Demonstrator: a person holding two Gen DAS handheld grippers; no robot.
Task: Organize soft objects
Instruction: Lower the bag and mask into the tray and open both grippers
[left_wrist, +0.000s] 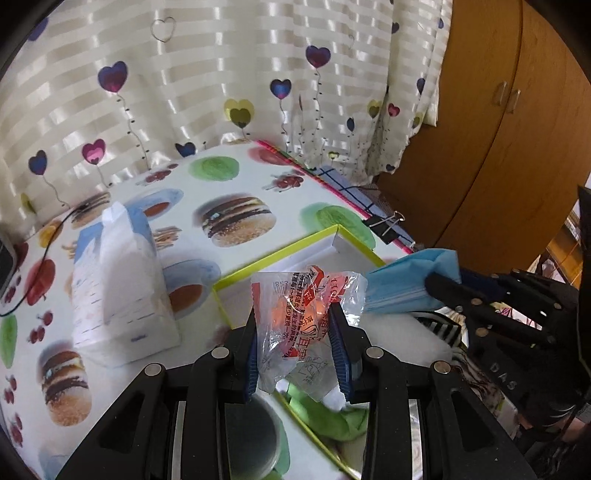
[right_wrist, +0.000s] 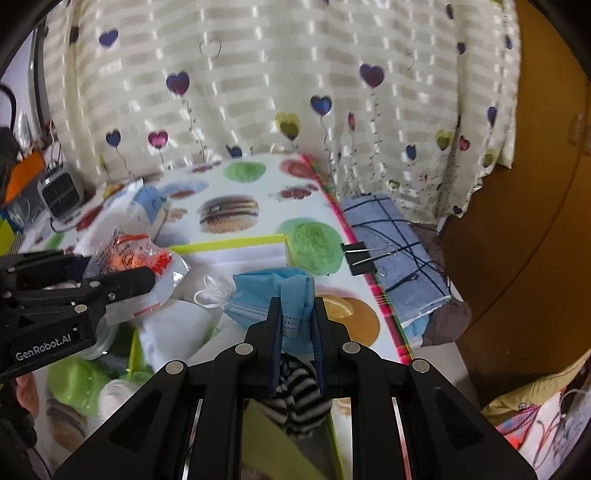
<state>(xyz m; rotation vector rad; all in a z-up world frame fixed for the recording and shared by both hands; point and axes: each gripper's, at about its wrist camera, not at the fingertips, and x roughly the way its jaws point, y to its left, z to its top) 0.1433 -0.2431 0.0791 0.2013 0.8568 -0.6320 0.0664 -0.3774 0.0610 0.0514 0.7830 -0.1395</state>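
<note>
My left gripper (left_wrist: 295, 314) is shut on a clear plastic packet with red print (left_wrist: 308, 317), held above a shallow white box with a yellow-green rim (left_wrist: 280, 251). My right gripper (right_wrist: 294, 306) is shut on a folded blue face mask (right_wrist: 273, 291), held above the same box (right_wrist: 229, 243). The mask (left_wrist: 402, 284) and right gripper (left_wrist: 454, 291) show at the right of the left wrist view. The packet (right_wrist: 144, 262) and left gripper (right_wrist: 122, 280) show at the left of the right wrist view. A black-and-white striped cloth (right_wrist: 299, 391) and a green cloth (left_wrist: 328, 417) lie below the grippers.
A white-and-blue tissue pack (left_wrist: 118, 288) stands on the burger-print tablecloth (left_wrist: 236, 218) left of the box. A black binder clip (right_wrist: 354, 258) grips the table's right edge. A blue checked cloth (right_wrist: 391, 236) lies beyond it. A small grey heater (right_wrist: 61, 195) stands far left. A curtain hangs behind.
</note>
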